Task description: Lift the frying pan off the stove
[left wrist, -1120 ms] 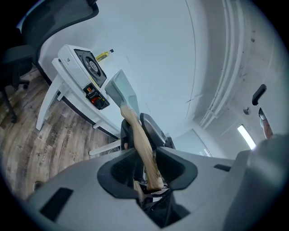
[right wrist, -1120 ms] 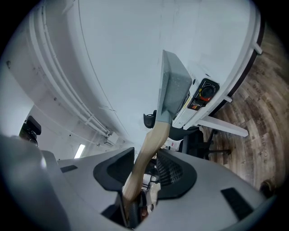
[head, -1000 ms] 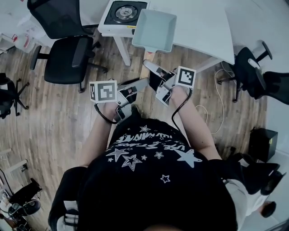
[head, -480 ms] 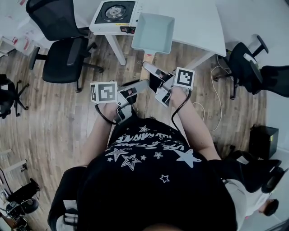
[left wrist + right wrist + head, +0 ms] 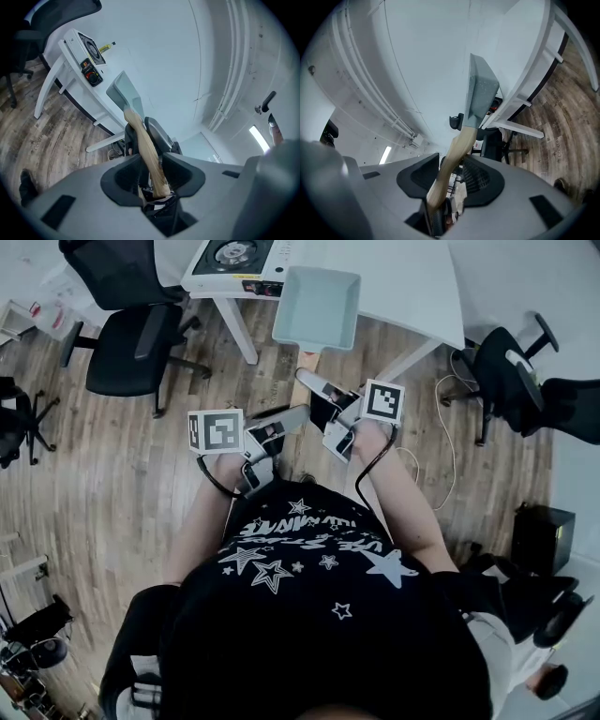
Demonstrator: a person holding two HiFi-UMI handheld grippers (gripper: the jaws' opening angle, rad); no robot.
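Note:
A square pale grey-blue frying pan (image 5: 317,307) with a wooden handle (image 5: 308,360) hangs in the air in front of me, out past the white table's edge and tilted. The stove (image 5: 234,257) stands on the table at the far left, apart from the pan. My left gripper (image 5: 292,416) and right gripper (image 5: 319,390) meet at the handle from either side. In the left gripper view the handle (image 5: 147,150) runs between the jaws of the left gripper (image 5: 152,171) up to the pan (image 5: 123,91). In the right gripper view the right gripper (image 5: 450,180) clamps the handle (image 5: 454,154) below the pan (image 5: 480,93).
The white table (image 5: 412,287) carries the stove (image 5: 86,49) at its left end. A black office chair (image 5: 131,334) stands left of the table, another chair (image 5: 506,371) to the right. A black box (image 5: 544,535) sits on the wooden floor at the right.
The stove and table have slid up and left in the head view, so the gap between the pan and the stove has grown. Both grippers keep their hold on the handle.

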